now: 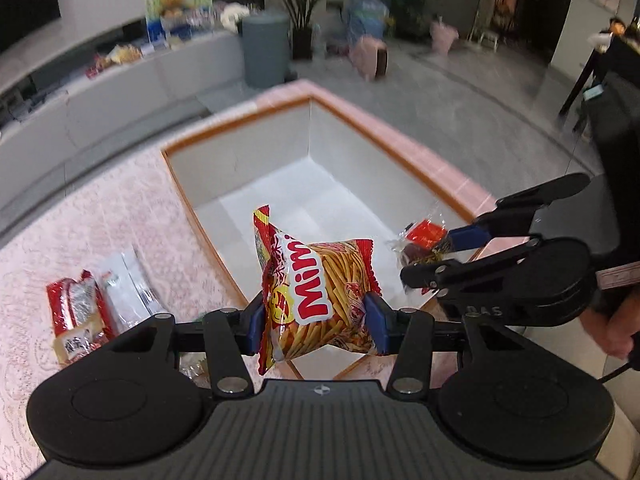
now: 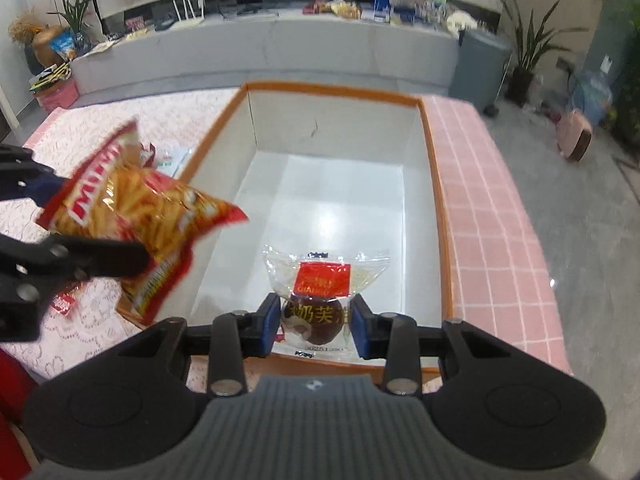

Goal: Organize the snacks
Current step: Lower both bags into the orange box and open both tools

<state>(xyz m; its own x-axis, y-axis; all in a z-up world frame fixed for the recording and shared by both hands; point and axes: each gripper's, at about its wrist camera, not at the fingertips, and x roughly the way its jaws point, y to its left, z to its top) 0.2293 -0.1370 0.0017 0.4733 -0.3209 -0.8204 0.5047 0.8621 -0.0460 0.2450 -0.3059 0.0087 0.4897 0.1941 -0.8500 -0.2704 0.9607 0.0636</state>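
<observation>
My left gripper (image 1: 316, 326) is shut on a red and yellow Mimi snack bag (image 1: 320, 292) and holds it over the near left edge of an open white box with an orange rim (image 1: 240, 128). The bag also shows in the right wrist view (image 2: 132, 216). My right gripper (image 2: 314, 324) is shut on a clear packet with a red label and a dark round snack (image 2: 320, 296), held over the box's near edge (image 2: 436, 200). In the left wrist view the right gripper (image 1: 440, 252) and its packet (image 1: 420, 240) are at the box's right rim.
Several snack packets (image 1: 96, 312) lie on the pink lace tablecloth (image 1: 100, 216) left of the box. The box interior (image 2: 332, 200) is bare white. Beyond the table are a grey bin (image 1: 266, 48), a low shelf with items (image 2: 280, 40) and potted plants.
</observation>
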